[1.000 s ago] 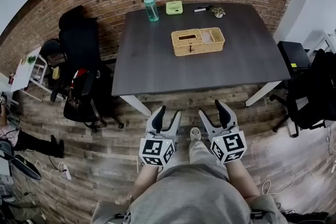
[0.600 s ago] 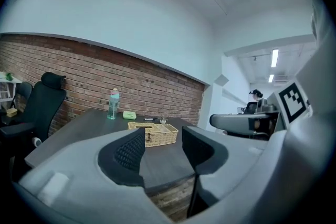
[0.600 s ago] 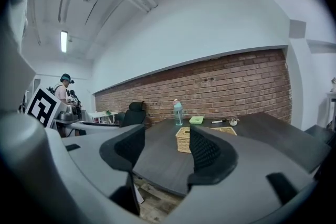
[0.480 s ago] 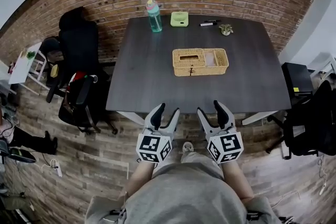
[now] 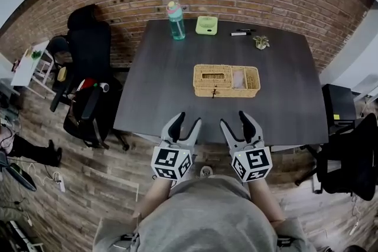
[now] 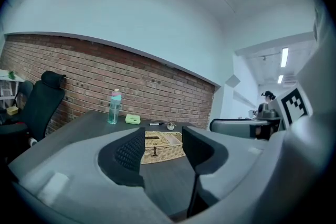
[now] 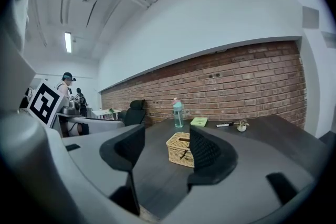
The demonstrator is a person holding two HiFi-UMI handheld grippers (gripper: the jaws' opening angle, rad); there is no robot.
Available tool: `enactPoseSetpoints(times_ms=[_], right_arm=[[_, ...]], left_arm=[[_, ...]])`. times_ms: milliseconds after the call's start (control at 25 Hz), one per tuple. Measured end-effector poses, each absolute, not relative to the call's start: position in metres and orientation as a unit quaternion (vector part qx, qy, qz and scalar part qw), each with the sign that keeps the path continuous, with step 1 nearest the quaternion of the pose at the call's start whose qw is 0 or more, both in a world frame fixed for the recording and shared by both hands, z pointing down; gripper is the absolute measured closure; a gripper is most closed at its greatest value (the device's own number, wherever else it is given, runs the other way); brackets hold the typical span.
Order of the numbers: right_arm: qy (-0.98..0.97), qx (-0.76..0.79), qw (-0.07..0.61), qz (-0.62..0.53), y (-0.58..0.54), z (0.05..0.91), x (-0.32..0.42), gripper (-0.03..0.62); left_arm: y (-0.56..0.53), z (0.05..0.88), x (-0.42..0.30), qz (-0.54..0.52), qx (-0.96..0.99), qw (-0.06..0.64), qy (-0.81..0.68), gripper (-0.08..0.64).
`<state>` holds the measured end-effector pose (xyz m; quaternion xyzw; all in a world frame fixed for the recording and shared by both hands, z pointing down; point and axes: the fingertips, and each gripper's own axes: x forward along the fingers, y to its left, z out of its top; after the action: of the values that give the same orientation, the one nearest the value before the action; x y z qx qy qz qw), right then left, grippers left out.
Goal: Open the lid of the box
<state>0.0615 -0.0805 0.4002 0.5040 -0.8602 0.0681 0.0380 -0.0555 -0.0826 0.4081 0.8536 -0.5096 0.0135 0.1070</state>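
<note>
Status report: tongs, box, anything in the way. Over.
Left tongs and right tongs open, empty, at near edge of table. Wicker box mid-table, lid down, untouched. Nothing in between.

One wicker box (image 5: 226,80) ahead of the jaws, one table (image 5: 165,85), one bottle (image 5: 175,19), one marker (image 5: 243,33), one small plant (image 5: 260,41)

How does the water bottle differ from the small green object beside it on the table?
The water bottle stands tall and upright; the green object lies low and flat. The water bottle is see-through teal with a pink cap; the green object is solid pale green. Both sit, apart from each other, at the far edge of the table, beyond the wicker box.
</note>
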Motion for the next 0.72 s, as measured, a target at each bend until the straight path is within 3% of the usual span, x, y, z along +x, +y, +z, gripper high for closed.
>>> enactPoseSetpoints(times_ms=[720], right_arm=[[-0.864, 0.494, 0.065, 0.074, -0.135, 0.427, 0.071, 0.344]], left_arm=[[-0.123, 0.43, -0.062, 0.02, 0.833, 0.129, -0.538, 0.351]])
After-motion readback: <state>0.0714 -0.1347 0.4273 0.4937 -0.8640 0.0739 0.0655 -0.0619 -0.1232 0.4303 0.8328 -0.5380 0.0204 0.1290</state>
